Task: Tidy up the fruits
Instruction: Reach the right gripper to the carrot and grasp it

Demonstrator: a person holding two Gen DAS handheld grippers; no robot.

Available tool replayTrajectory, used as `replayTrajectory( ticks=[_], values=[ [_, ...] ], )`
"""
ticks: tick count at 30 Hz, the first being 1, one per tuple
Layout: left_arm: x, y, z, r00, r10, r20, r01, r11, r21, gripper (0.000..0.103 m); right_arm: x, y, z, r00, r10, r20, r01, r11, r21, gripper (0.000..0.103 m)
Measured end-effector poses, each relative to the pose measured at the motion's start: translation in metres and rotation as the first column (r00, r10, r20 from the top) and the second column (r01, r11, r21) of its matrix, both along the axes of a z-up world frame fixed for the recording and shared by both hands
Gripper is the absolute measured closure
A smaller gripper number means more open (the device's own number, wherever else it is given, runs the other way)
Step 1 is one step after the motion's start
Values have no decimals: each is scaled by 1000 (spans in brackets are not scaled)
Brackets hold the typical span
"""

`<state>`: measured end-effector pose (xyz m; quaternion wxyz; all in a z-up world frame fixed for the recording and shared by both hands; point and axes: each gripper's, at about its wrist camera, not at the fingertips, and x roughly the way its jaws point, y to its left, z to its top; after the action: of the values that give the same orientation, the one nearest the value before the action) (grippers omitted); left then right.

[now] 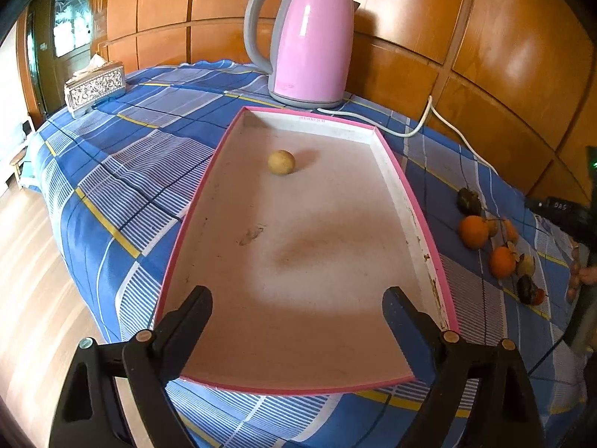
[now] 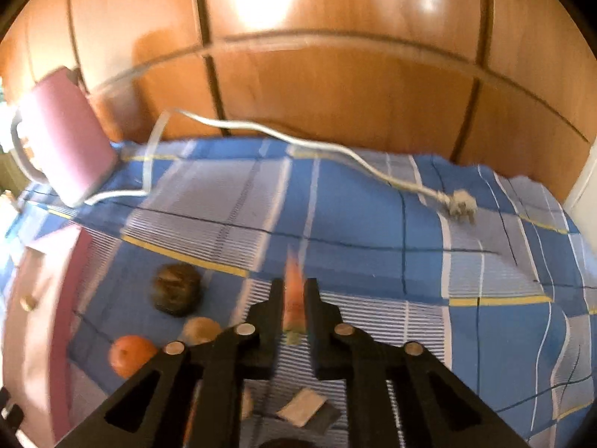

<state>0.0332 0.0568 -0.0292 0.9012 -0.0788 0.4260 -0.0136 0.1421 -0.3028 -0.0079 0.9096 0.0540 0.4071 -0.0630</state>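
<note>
- Left wrist view: the left gripper [image 1: 296, 308] hangs at 6 o'clock with its fingers spread wide and nothing between them, over the near end of a pink-rimmed tray [image 1: 434, 250].
- A single round yellowish fruit [image 1: 281, 162] lies on the tray floor toward 12 o'clock; the floor is stained.
- At 3 o'clock, on the blue checked tablecloth [image 1: 112, 171] beside the tray, lies a cluster of orange and dark fruits [image 1: 492, 240].
- Farther, at 12 o'clock, a pink kettle [image 1: 306, 43] stands just past the tray; a tissue box [image 1: 94, 87] sits at 10 o'clock.
- Wood panelling [image 1: 485, 37] backs the table; wooden floor shows at 8 o'clock.
- Right wrist view, blurred: the right gripper [image 2: 294, 298] is nearly closed on a small orange fruit piece [image 2: 293, 293].
- At 9 o'clock lie an orange fruit [image 2: 130, 354] and a dark fruit [image 2: 176, 293].
- A white power cord [image 2: 335, 149] with plug trails across the cloth toward 1 o'clock.
</note>
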Motion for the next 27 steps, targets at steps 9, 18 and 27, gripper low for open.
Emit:
replayTrajectory(
  ticks=[9,18,27],
  values=[
    [-2,3,5,1000,4,9,-3,1000,-17,8,-19,27,18,993,102,53,-103,994,21,93],
    [2,0,-1,1000,-8,-13,8,1000,-28,2,-20,-61,-19,988,-125,-94,139,976,167,73],
    [5,-2,-2,999,-31,-16,31,999,-25,0,34,-37,-50,972,-36,-234,54,996,71,67]
  ],
)
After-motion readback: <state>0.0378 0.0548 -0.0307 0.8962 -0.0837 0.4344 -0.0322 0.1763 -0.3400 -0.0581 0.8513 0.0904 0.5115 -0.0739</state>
